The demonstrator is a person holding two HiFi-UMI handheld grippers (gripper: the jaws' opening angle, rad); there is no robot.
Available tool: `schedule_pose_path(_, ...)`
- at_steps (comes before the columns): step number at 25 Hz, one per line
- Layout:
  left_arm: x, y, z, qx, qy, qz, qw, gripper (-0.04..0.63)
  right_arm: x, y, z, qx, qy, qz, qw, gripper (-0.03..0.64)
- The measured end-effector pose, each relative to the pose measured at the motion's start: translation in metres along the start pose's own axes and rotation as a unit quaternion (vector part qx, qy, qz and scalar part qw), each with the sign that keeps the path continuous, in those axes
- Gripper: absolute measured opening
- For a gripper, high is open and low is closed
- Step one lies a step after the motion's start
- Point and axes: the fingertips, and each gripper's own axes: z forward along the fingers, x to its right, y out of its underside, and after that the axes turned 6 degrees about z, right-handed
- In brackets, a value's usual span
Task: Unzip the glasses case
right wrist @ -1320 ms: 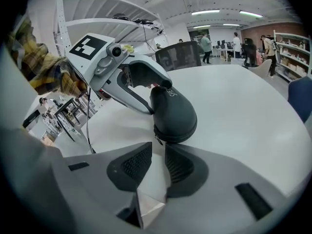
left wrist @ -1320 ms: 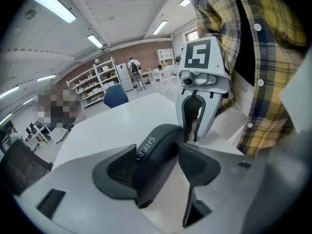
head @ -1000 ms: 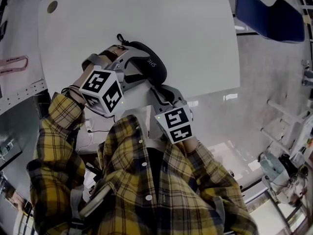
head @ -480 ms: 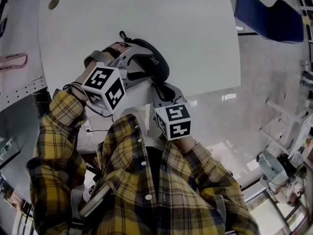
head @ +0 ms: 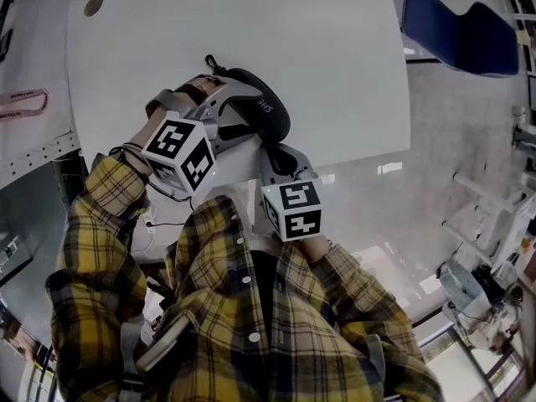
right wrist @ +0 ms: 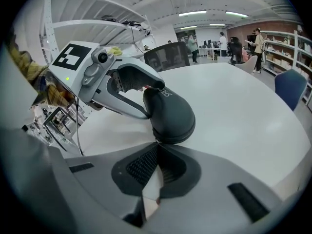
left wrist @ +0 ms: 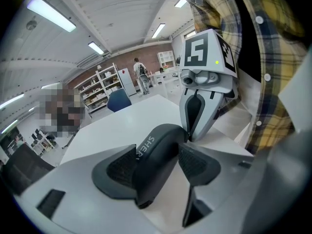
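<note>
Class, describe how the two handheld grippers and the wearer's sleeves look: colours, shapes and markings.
The left gripper and right gripper each have a pale grey moulded body and two broad jaws faced with dark ribbed pads. Each carries a white cube printed with black square markers, with a small green light. The sleeves are yellow-and-dark plaid shirt fabric.

Clamping glasses case (left wrist: 161, 139) across its middle with left gripper (left wrist: 155, 162), one pad on each side. Pinching right gripper (right wrist: 156, 146) fully closed, tips meeting right at case's near seam; anything pinched too small to tell. Holding both close to chest, elbows bent, marker cubes (head: 180, 151) up, grippers angled toward each other.
</note>
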Motion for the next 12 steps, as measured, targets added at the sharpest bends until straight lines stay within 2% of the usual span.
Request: schedule_pose_path(12,0.0031,0.0056,0.0002,0.003,0.003,0.000,1.0000,0.256,0.0027,0.0053,-0.0032,-0.020,-0.004,-0.059,0.998,-0.002)
